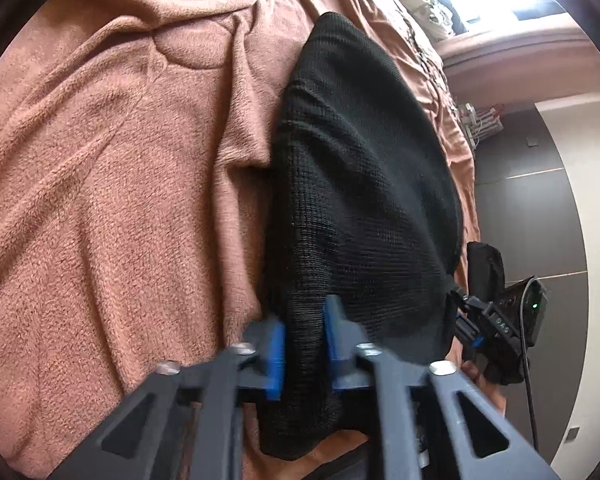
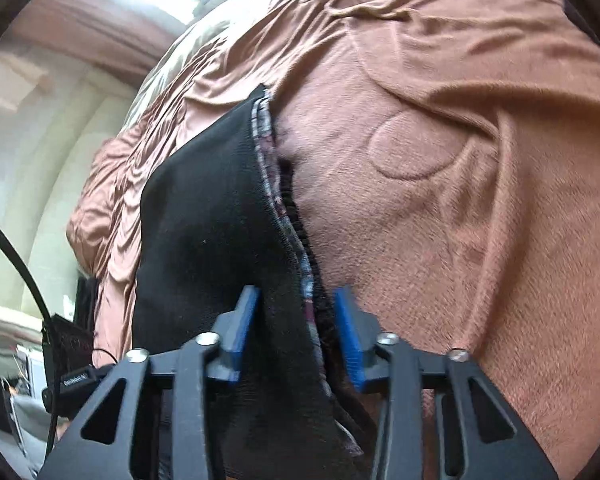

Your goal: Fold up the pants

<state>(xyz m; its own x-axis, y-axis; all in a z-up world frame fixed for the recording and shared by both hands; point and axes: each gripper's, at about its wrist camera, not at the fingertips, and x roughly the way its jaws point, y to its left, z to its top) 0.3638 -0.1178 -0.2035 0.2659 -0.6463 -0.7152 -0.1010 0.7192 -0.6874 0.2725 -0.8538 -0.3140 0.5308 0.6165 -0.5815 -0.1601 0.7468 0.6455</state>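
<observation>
Pants (image 1: pixel 352 184) pinched in left gripper (image 1: pixel 304 344) jaws

The pants (image 1: pixel 364 184) lie on the blanket (image 1: pixel 112 200) near the bed's edge, with the blanket spreading to one side. Beyond that edge lies the floor (image 1: pixel 540 208).

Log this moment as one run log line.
task: fold pants | left gripper: shut on pants | right gripper: open around pants edge | surface: blanket
</observation>
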